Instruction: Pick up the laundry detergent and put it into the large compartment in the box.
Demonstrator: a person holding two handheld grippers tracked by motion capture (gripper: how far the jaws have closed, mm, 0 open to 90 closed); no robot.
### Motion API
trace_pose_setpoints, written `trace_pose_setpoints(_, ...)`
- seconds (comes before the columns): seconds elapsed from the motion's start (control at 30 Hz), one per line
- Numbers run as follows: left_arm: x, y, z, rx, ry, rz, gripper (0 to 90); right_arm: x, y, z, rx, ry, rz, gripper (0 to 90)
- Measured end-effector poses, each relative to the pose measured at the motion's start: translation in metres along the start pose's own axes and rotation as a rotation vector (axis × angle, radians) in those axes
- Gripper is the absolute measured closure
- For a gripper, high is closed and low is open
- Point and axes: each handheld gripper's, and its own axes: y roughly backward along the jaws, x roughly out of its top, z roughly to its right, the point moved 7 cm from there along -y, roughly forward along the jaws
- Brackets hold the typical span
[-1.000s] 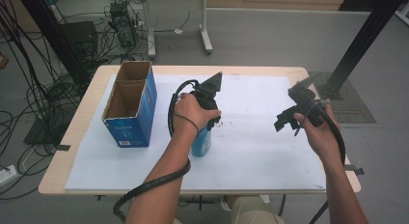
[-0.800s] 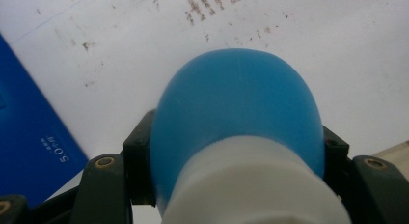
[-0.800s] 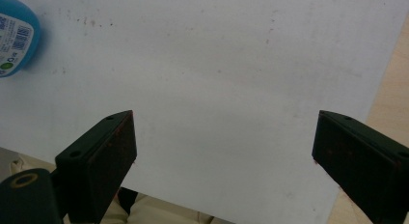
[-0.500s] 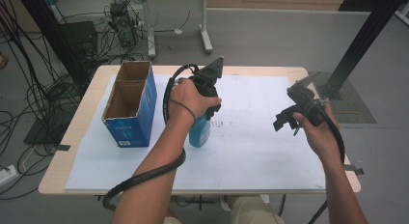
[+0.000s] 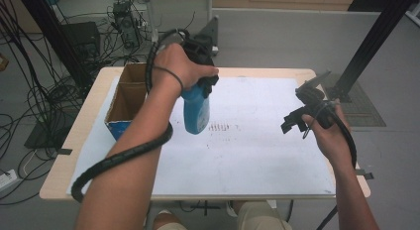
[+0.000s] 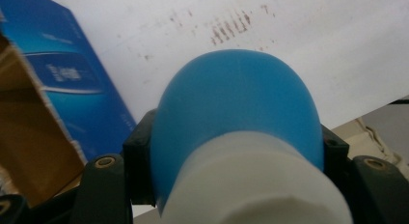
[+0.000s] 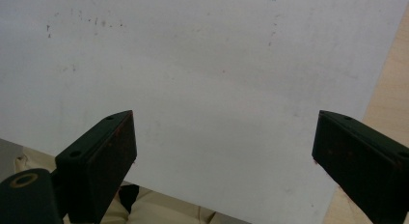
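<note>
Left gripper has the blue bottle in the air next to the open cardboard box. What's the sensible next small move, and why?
Probably carry the blue bottle sideways until it hangs over the open cardboard box. The left gripper is clamped on it near its white cap, clear of the white mat, and the box stands open-topped just beside it. The right gripper is open, off to the side.

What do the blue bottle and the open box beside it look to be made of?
Blue bottle: likely plastic, smooth and matte, evenly coloured with soft highlights, white cap end toward the left gripper's camera. Box: cardboard, raw brown inside with a fibrous cut edge, glossy blue printed skin outside. Both judged by look alone.
</note>
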Motion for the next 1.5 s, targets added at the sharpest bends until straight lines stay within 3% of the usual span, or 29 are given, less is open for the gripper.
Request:
trace_pose_setpoints(0.23, -0.004, 0.051, -0.034, 0.008, 0.081, 0.032, 37.7, 0.001, 0.0, -0.002, 0.001, 0.0, -0.002, 8.2)
trace_pose_setpoints(0.3, -0.005, 0.066, -0.042, 0.023, 0.109, 0.043, 37.6, 0.001, 0.0, -0.003, 0.001, 0.0, -0.003, 8.2)
trace_pose_setpoints(0.33, -0.006, 0.08, -0.051, 0.04, 0.129, 0.047, 37.7, 0.002, 0.0, -0.004, 0.0, 0.003, -0.004, 8.2)
trace_pose_setpoints(0.4, -0.006, 0.087, -0.055, 0.048, 0.143, 0.052, 37.7, 0.002, 0.0, -0.004, -0.001, 0.004, -0.004, 8.2)
trace_pose_setpoints(0.53, -0.008, 0.116, -0.076, 0.076, 0.217, 0.071, 37.6, 0.002, 0.0, -0.007, 0.002, 0.002, -0.004, 8.2)
trace_pose_setpoints(1.03, -0.018, 0.148, -0.122, 0.134, 0.391, 0.089, 37.6, -0.002, -0.001, -0.001, 0.009, -0.008, -0.001, 8.2)
trace_pose_setpoints(1.23, -0.022, 0.146, -0.137, 0.132, 0.444, 0.086, 37.6, -0.003, -0.003, 0.001, 0.012, -0.016, -0.004, 8.2)
trace_pose_setpoints(1.5, -0.02, 0.134, -0.148, 0.136, 0.474, 0.063, 37.6, -0.003, -0.003, 0.003, 0.013, -0.018, -0.003, 8.2)
